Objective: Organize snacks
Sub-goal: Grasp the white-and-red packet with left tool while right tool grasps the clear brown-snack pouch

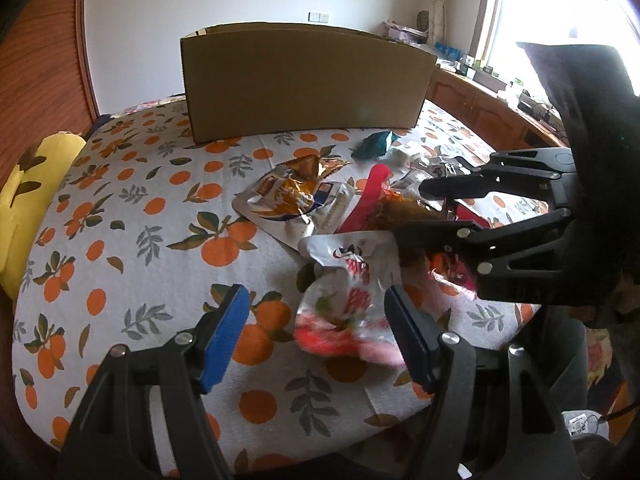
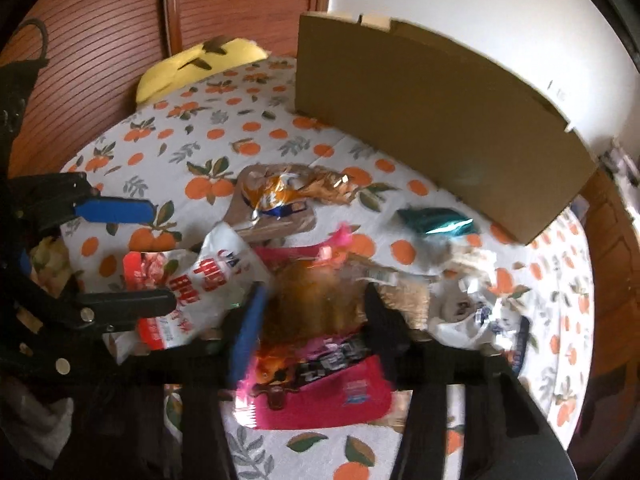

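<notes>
A pile of snack bags lies on the orange-print cloth. My left gripper (image 1: pixel 316 312) is open, its jaws on either side of a white and red snack bag (image 1: pixel 352 300), which also shows in the right wrist view (image 2: pixel 208 280). My right gripper (image 2: pixel 316 304) is open around a pink bag with brown contents (image 2: pixel 316 344); it shows from the side in the left wrist view (image 1: pixel 416 208). An orange and silver bag (image 1: pixel 296 196) and a teal packet (image 1: pixel 376 144) lie farther back. A cardboard box (image 1: pixel 308 80) stands open at the back.
A yellow cushion (image 1: pixel 36 196) lies at the left edge by the wooden wall. White wrappers (image 2: pixel 472 304) lie to the right of the pile. A wooden cabinet with clutter (image 1: pixel 480 92) runs under the window.
</notes>
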`<state>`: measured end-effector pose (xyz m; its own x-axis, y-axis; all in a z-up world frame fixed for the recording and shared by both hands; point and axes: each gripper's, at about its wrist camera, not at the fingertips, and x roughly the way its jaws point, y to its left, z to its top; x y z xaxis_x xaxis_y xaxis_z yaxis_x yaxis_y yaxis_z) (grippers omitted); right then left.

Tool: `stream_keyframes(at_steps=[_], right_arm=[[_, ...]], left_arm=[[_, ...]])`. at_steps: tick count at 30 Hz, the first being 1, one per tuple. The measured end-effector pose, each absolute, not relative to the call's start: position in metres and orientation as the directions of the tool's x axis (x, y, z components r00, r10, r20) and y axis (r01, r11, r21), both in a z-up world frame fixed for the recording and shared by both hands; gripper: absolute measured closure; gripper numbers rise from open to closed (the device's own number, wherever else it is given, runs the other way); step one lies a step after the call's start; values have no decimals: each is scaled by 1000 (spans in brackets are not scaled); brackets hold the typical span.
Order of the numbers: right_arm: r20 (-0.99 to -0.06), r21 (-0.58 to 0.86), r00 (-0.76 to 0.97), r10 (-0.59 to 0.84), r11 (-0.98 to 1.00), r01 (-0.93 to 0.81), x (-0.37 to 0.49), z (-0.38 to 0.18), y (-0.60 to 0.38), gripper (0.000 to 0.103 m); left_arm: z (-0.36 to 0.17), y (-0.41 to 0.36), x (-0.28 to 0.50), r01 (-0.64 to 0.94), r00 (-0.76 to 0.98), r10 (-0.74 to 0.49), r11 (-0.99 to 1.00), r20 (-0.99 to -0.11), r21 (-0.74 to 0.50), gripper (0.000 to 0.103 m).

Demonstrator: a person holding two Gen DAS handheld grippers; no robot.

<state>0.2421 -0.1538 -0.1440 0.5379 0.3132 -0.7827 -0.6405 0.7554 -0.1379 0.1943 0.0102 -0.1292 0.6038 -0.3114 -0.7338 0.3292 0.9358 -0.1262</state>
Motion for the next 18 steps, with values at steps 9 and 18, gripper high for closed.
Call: stream_keyframes(at_steps=[9, 18], right_arm=[[-732, 2, 544, 411, 800, -600, 235, -141, -174, 71], [-656, 93, 594, 466, 830, -549, 229, -119, -207, 71]], left_arm=[[-128, -7, 197, 364, 601, -312, 926, -736, -95, 34], [-137, -19, 213, 379, 573, -313, 921, -758, -93, 43]])
